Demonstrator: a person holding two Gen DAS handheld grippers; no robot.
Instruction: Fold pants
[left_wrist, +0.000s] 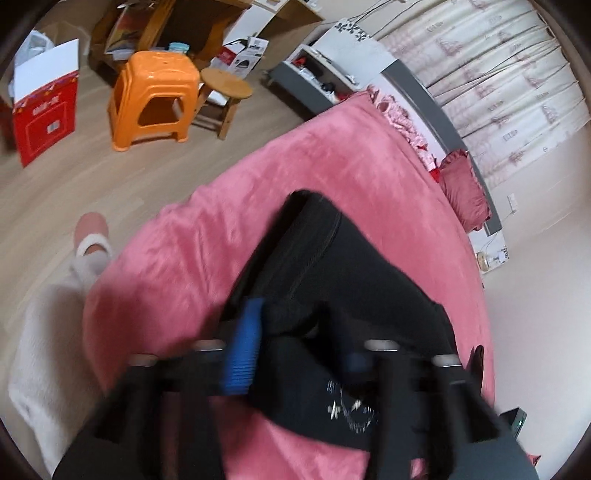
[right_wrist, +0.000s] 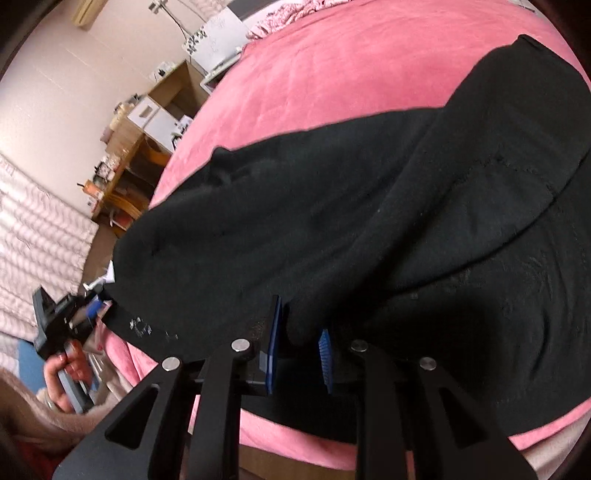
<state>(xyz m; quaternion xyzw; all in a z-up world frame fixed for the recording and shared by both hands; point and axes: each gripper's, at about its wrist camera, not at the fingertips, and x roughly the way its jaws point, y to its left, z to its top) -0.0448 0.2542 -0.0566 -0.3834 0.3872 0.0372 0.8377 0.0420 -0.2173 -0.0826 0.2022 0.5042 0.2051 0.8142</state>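
Black pants (left_wrist: 332, 266) lie on a pink bed cover (left_wrist: 229, 229), and also fill the right wrist view (right_wrist: 332, 206). A white print (left_wrist: 351, 410) marks the cloth near the left gripper. My left gripper (left_wrist: 295, 350) is shut on a bunched fold of the pants between its blue pads (left_wrist: 243, 350) and holds it raised. My right gripper (right_wrist: 299, 343) is shut on another fold of the pants between its blue pads (right_wrist: 273, 343). The left gripper also shows in the right wrist view (right_wrist: 66, 321), held by a hand at the pants' edge.
An orange plastic stool (left_wrist: 155, 99) and a round wooden stool (left_wrist: 225, 92) stand on the wood floor left of the bed. A red box (left_wrist: 44, 118) stands further left. A red pillow (left_wrist: 465, 192) lies at the headboard. Wooden shelves (right_wrist: 122, 173) stand beside the bed.
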